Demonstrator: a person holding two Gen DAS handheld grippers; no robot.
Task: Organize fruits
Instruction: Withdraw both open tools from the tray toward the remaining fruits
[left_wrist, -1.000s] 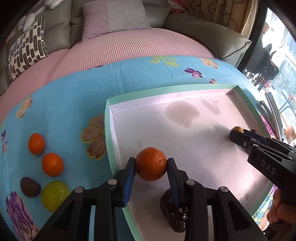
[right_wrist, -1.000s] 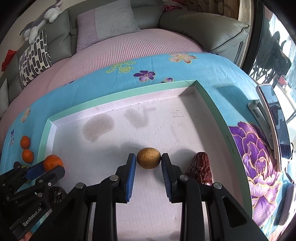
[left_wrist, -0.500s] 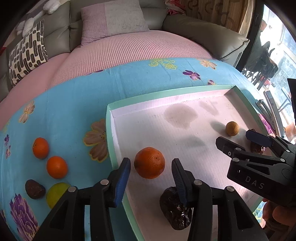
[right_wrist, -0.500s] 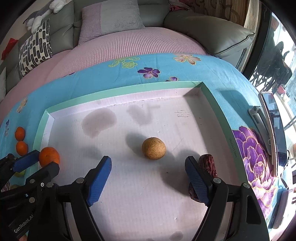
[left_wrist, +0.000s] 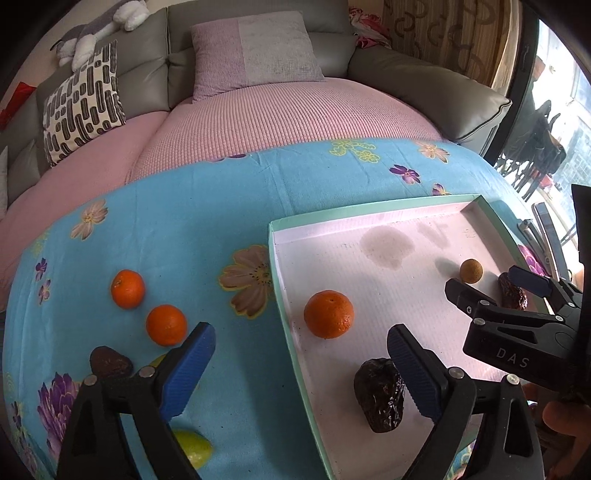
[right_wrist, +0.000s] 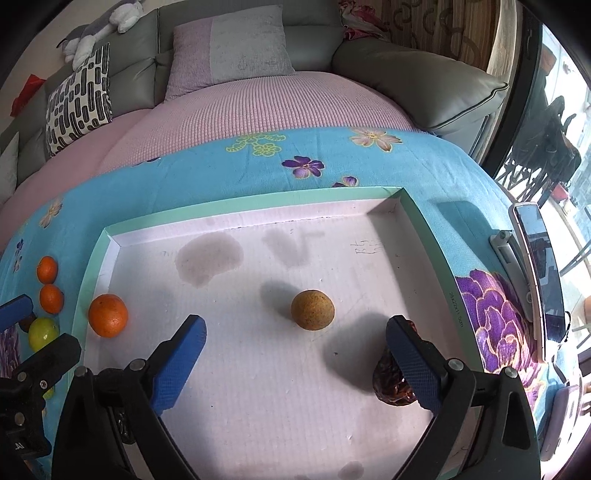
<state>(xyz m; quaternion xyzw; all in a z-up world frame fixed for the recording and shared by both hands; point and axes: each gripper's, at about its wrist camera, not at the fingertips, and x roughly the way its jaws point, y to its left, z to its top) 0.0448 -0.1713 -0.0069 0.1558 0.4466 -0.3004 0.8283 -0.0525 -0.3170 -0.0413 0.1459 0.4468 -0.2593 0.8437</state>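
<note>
Blue floral blanket (left_wrist: 192, 229) with green-rimmed tray (left_wrist: 282, 291), two oranges (left_wrist: 127, 283), lime (right_wrist: 43, 333).

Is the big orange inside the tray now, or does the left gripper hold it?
Inside the tray. The orange rests on its white floor near the left wall, and the left gripper is open, its fingers apart from it.

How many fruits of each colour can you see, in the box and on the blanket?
Orange: 3, one in the tray, two on the blanket
Dark brown dates: 3
Tan round fruit: 1
Yellow-green fruit: 1
Total: 8
</note>
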